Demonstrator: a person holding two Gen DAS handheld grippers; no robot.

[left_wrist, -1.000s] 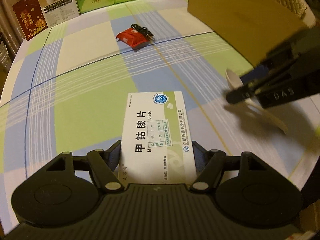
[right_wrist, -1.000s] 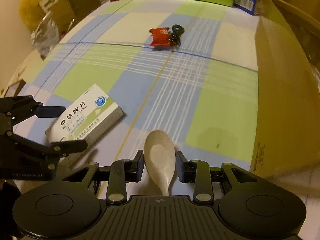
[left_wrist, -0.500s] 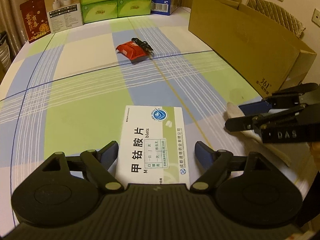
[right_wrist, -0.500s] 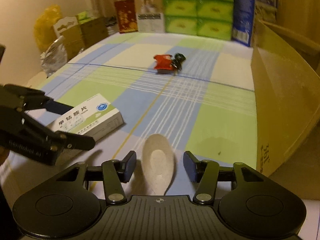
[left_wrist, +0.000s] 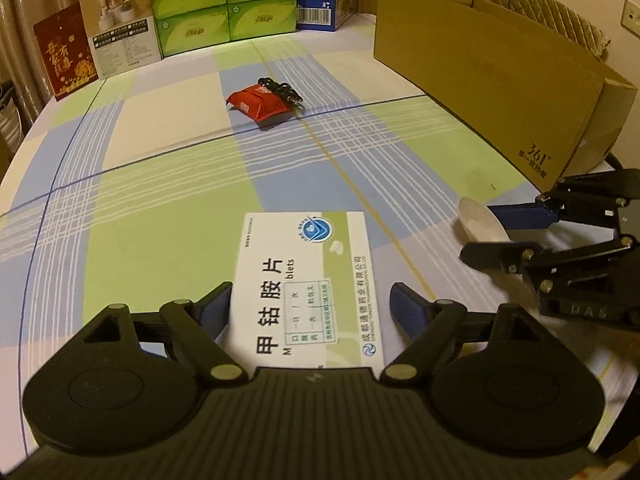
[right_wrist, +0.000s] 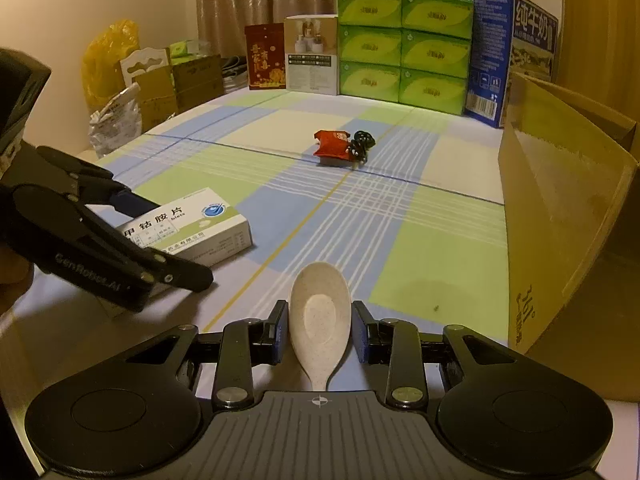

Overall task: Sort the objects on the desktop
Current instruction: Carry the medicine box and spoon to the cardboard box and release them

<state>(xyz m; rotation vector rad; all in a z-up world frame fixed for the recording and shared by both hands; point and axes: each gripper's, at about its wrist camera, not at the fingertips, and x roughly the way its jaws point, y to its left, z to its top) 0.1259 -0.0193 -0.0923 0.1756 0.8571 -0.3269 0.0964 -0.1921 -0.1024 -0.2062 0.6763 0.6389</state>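
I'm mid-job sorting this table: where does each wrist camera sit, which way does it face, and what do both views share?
Left wrist: sits on the left gripper, angled down at the white-and-green medicine box lying between its open fingers; the right gripper shows at right.
Right wrist: sits on the right gripper, angled down across the checked tablecloth; its jaws are closing around the beige plastic spoon; the left gripper shows at left.
Shared: box, spoon, red packet, brown cardboard carton, green tissue boxes.
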